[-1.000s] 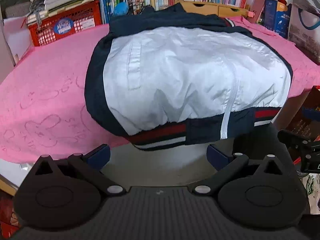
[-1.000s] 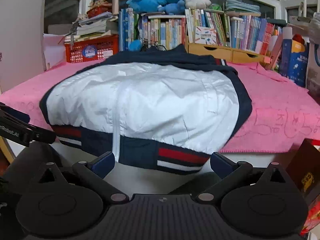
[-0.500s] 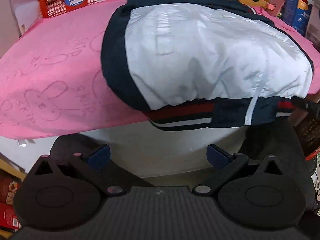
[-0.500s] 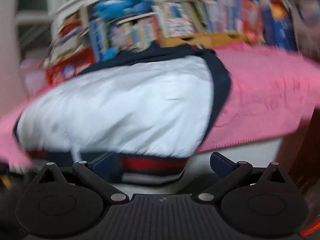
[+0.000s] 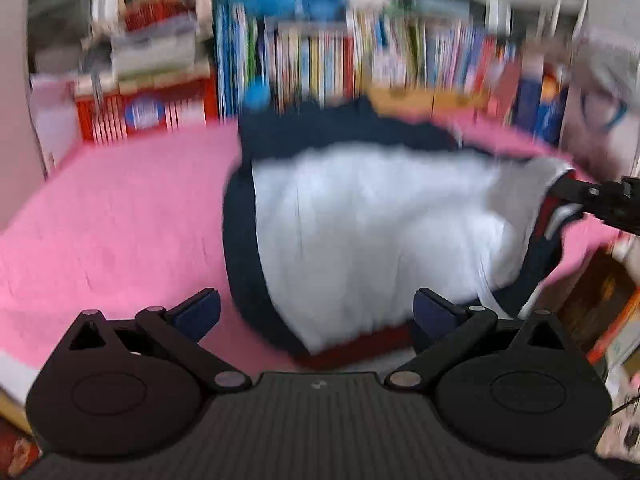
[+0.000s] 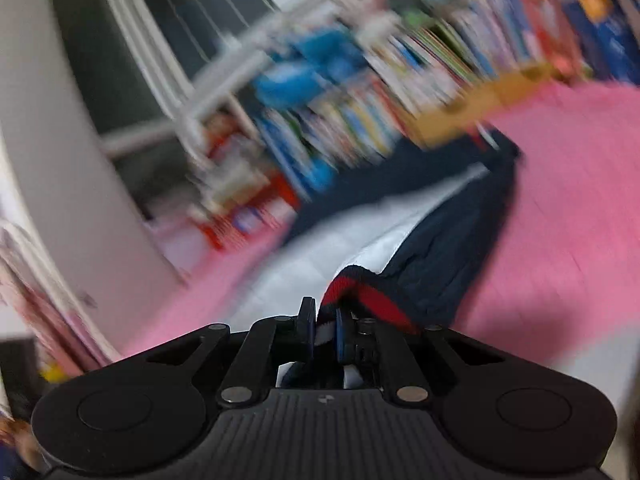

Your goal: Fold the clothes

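Striped red, white and navy ribbed hem band [image 6: 362,300] of the white and navy nylon jacket [image 5: 372,232] now sits pinched between the fingers [image 6: 307,330] of the right gripper [image 6: 322,334], which a second ago stood wide apart in front of the garment with nothing between them. They have snapped together on that hem corner, and the corner has come up off the pink towelling cover [image 5: 112,216] on the worktop: in the left wrist view the jacket's edge farthest from the red plastic basket [image 5: 144,114] curls upward, where the right gripper's black arm reaches in to hold it. The rest of the jacket lies flat on the pink cover, in front of the row of books [image 5: 360,64] and beside the red basket, its hem toward the near edge.

The left gripper [image 5: 316,312] has not followed. Its fingers [image 5: 200,308] stand wide apart, as they did a second ago, one over the pink cover and one over the jacket's hem, clamped on nothing. Both views are smeared with motion, and each now looks more toward the bookshelf than before.

For the task this reads as the first fold beginning on one side only. With a single corner lifted, the slippery fabric will likely drag or twist, so the left fingers probably need to close on the hem corner nearer the red basket before the hem is carried over
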`<action>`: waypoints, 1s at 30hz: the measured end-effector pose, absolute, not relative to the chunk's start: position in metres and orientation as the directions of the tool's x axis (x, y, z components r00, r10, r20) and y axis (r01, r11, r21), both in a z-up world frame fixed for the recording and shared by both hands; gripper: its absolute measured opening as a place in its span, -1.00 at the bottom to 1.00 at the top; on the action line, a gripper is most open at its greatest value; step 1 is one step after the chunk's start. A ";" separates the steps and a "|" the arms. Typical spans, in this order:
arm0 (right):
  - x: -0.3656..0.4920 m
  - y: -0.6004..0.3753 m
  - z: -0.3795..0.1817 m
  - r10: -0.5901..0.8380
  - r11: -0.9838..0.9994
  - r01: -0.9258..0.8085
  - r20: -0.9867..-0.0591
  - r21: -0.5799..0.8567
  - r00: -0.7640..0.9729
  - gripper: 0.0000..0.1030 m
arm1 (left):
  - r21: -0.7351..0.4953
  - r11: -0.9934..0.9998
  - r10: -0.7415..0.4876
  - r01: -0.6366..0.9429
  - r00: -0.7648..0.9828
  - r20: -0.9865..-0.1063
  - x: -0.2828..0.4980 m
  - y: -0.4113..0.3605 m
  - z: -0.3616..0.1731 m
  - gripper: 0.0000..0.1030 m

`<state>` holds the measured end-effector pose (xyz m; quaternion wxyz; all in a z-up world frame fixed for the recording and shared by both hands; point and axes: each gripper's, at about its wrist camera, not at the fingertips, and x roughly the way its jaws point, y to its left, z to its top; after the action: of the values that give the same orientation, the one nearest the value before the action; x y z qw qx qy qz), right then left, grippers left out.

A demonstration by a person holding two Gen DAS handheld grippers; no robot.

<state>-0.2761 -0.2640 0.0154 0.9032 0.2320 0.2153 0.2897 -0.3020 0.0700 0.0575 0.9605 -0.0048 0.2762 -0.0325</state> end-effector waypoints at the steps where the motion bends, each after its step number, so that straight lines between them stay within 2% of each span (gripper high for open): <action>1: -0.262 -0.258 0.027 0.627 0.722 -0.428 -0.255 0.543 0.736 -0.77 | -0.034 0.998 -0.064 0.055 0.855 -0.515 -0.300 0.073 0.064 1.00; 4: -0.209 -0.237 0.044 0.620 0.740 -0.407 -0.306 0.536 0.722 -0.78 | -0.030 0.998 -0.058 0.050 0.863 -0.502 -0.295 0.076 0.072 1.00; 11: -0.097 -0.171 0.042 0.587 0.777 -0.346 -0.405 0.526 0.701 -0.78 | 0.007 0.984 -0.141 0.175 0.814 -0.564 -0.283 0.064 0.053 1.00; 15: -0.050 -0.153 0.031 0.583 0.772 -0.303 -0.433 0.559 0.687 -0.78 | 0.101 0.979 -0.080 0.175 0.796 -0.601 -0.260 0.044 0.031 1.00; 18: -0.027 -0.157 0.032 0.582 0.758 -0.280 -0.417 0.589 0.698 -0.78 | 0.242 0.965 0.040 0.104 0.850 -0.525 -0.244 0.035 0.025 1.00; 22: -0.020 -0.197 0.052 0.568 0.728 -0.265 -0.341 0.632 0.749 -0.78 | 0.391 0.920 0.125 0.036 0.918 -0.377 -0.211 0.043 0.038 1.00; 24: -0.019 -0.217 0.060 0.551 0.732 -0.263 -0.319 0.629 0.771 -0.77 | 0.418 0.908 0.178 -0.021 0.924 -0.339 -0.181 0.055 0.048 1.00; 26: -0.019 -0.232 0.063 0.546 0.751 -0.276 -0.330 0.600 0.770 -0.75 | 0.391 0.919 0.197 -0.054 0.922 -0.334 -0.147 0.069 0.056 1.00; 27: -0.020 -0.237 0.063 0.545 0.765 -0.289 -0.341 0.575 0.766 -0.70 | 0.376 0.924 0.204 -0.066 0.918 -0.340 -0.130 0.076 0.059 1.00; 29: -0.027 -0.239 0.061 0.536 0.811 -0.347 -0.361 0.471 0.763 -0.22 | 0.354 0.932 0.222 -0.081 0.899 -0.379 -0.096 0.091 0.056 1.00; 30: -0.033 -0.239 0.061 0.526 0.832 -0.377 -0.363 0.408 0.769 0.61 | 0.342 0.936 0.229 -0.087 0.887 -0.401 -0.079 0.099 0.055 1.00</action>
<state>-0.0335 -0.2386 0.0612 0.9271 0.1577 0.2372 0.2435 -0.0794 0.0986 0.0550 0.9582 0.1593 0.2228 0.0822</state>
